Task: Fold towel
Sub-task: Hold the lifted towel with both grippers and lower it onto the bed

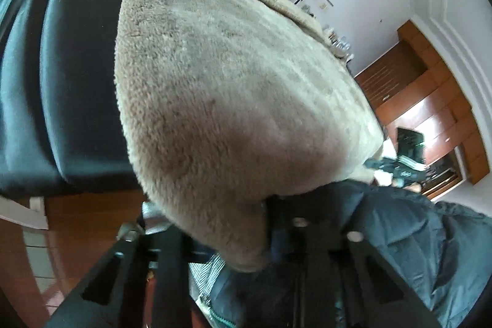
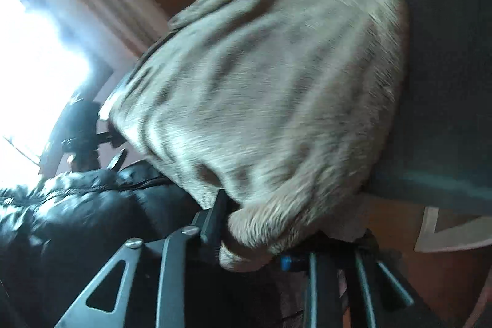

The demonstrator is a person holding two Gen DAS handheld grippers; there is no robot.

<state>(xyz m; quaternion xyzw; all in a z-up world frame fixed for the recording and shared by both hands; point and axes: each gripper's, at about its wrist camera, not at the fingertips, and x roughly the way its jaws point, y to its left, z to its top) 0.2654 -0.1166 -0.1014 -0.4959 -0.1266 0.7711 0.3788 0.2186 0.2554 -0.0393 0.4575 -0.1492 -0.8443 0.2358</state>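
Note:
A beige fluffy towel (image 1: pixel 233 88) fills the left wrist view, stretched from the black padded table (image 1: pixel 55 76) down to my left gripper (image 1: pixel 246 235), which is shut on its near corner. In the right wrist view the same towel (image 2: pixel 270 82) hangs taut off the dark table (image 2: pixel 446 82). My right gripper (image 2: pixel 246 239) is shut on the other near corner, bunched between its fingers. The far end of the towel lies crumpled on the table top. The other gripper (image 2: pixel 83 131) shows at the left, at the towel's edge.
A person's dark puffy jacket (image 1: pixel 415 251) sits close behind both grippers. Wooden cabinets (image 1: pixel 430 100) and a white wall stand to the right. A bright window (image 2: pixel 30 66) glares in the right wrist view. Below is a reddish wooden floor (image 1: pixel 80 235).

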